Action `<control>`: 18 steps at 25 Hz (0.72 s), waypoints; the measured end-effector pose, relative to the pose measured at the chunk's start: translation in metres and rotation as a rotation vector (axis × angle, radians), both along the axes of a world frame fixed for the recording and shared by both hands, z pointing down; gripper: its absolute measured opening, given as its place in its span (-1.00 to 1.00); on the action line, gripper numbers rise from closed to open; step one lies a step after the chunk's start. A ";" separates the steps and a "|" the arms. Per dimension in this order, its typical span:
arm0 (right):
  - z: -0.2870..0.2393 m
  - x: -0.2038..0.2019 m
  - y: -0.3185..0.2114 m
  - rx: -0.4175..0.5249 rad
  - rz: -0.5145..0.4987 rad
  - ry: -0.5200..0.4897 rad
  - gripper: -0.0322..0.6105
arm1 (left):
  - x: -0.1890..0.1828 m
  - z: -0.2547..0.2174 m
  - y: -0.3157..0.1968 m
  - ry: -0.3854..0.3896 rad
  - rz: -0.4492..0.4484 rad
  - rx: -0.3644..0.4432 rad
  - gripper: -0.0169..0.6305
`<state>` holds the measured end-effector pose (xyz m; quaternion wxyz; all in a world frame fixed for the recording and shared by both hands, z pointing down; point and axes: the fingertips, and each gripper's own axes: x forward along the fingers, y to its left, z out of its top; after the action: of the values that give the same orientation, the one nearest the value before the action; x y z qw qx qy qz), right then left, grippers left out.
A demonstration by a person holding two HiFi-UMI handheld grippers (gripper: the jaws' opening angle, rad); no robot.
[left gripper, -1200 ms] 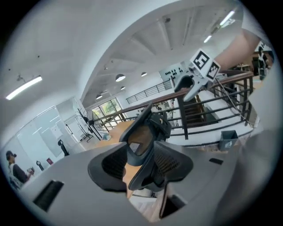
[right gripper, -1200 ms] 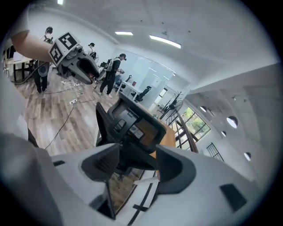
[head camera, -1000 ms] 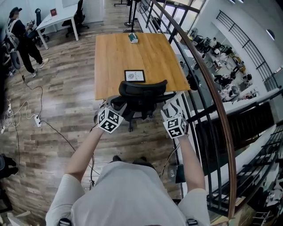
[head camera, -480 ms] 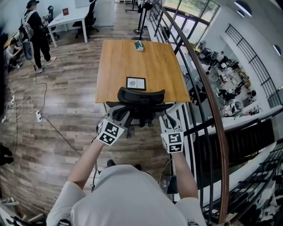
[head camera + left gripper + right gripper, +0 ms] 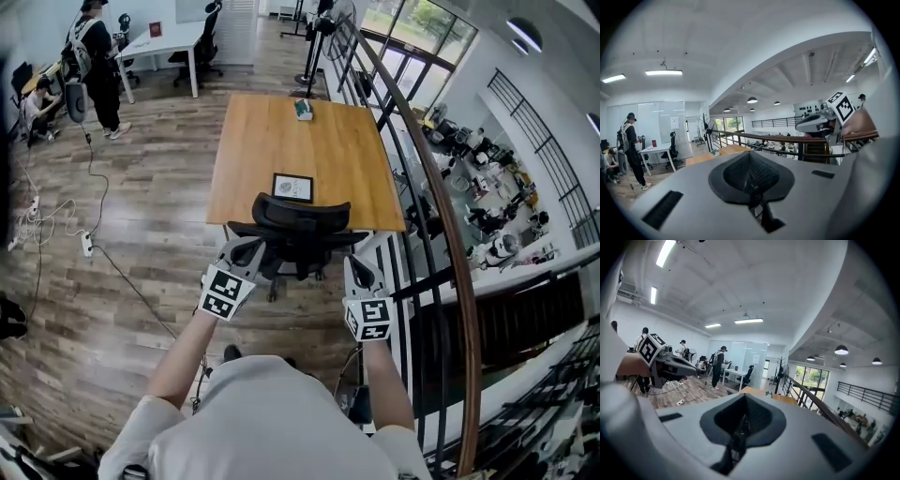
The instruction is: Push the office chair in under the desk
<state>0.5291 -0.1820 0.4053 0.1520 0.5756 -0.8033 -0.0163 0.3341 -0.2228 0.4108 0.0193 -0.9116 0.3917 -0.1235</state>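
Observation:
The black office chair (image 5: pixel 298 217) stands at the near edge of the wooden desk (image 5: pixel 281 141), its seat tucked under the top and its backrest just outside. My left gripper (image 5: pixel 247 251) is just behind the backrest's left side, and my right gripper (image 5: pixel 355 269) is behind its right side. Neither touches the chair. Both sets of jaws have just been closing and are now shut with nothing between them, as the left gripper view (image 5: pixel 751 183) and the right gripper view (image 5: pixel 739 430) show. Each gripper view looks level across the room, over the chair.
A dark metal railing (image 5: pixel 439 216) with a wooden handrail runs close along the right, with a drop to a lower floor beyond. On the desk lie a framed card (image 5: pixel 292 187) and a small box (image 5: pixel 303 110). Cables and a power strip (image 5: pixel 86 246) lie on the floor at left. People (image 5: pixel 97 58) stand by a white desk (image 5: pixel 173 37) at far left.
Both grippers have come up and back from the sides of the chair's backrest, and their jaws have closed. The chair stays at the desk edge.

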 end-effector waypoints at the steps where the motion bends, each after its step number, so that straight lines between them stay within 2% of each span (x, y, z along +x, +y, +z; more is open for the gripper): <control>1: 0.000 0.002 0.000 0.000 0.001 -0.004 -0.89 | -0.001 0.001 0.001 -0.001 -0.003 -0.002 -0.96; 18: 0.001 0.010 0.008 -0.017 0.013 -0.021 -0.89 | 0.004 0.007 0.006 0.008 0.004 -0.023 -0.96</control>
<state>0.5387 -0.1739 0.4068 0.1484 0.5796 -0.8013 -0.0025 0.3379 -0.2170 0.4178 0.0075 -0.9130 0.3885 -0.1244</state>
